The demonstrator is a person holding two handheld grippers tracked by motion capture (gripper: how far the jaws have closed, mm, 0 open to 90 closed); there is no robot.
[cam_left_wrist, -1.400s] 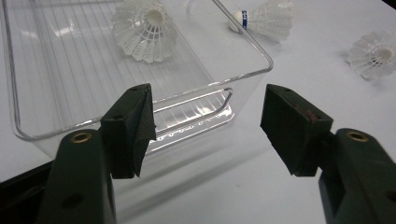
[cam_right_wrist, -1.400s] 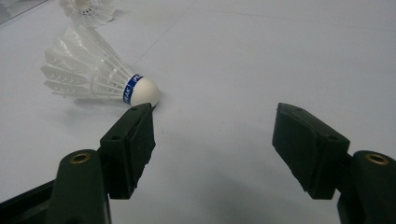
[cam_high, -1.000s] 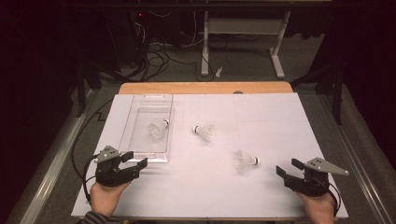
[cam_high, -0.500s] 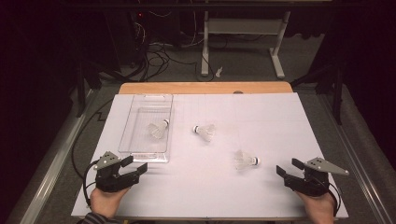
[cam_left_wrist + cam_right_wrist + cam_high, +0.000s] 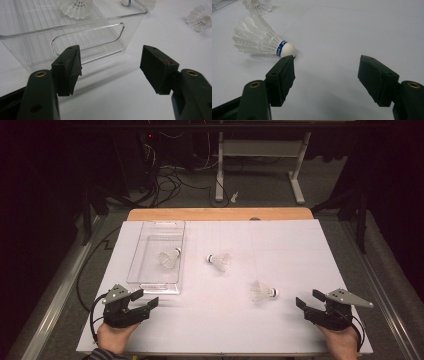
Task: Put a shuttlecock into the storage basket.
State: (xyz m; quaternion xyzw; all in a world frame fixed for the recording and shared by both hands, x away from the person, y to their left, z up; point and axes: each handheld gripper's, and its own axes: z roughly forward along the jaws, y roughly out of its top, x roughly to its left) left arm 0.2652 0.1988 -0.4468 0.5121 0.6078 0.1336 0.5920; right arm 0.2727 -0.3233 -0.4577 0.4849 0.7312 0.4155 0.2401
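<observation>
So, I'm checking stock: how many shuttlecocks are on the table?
3: one white feathered shuttlecock inside the clear plastic bin, one on the white sheet mid-table, one lying nearest the right gripper. None looks hidden.

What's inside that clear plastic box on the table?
The clear box holds one white shuttlecock, lying toward its far right side. The walls are see-through, so nothing is covered; the rest of its ribbed floor looks bare.

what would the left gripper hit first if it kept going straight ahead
Most likely the near end wall of the clear plastic bin, the one with the handle cutout. The left gripper points at it with open fingers and bare white table between. One shuttlecock lies inside, behind that wall.
</observation>
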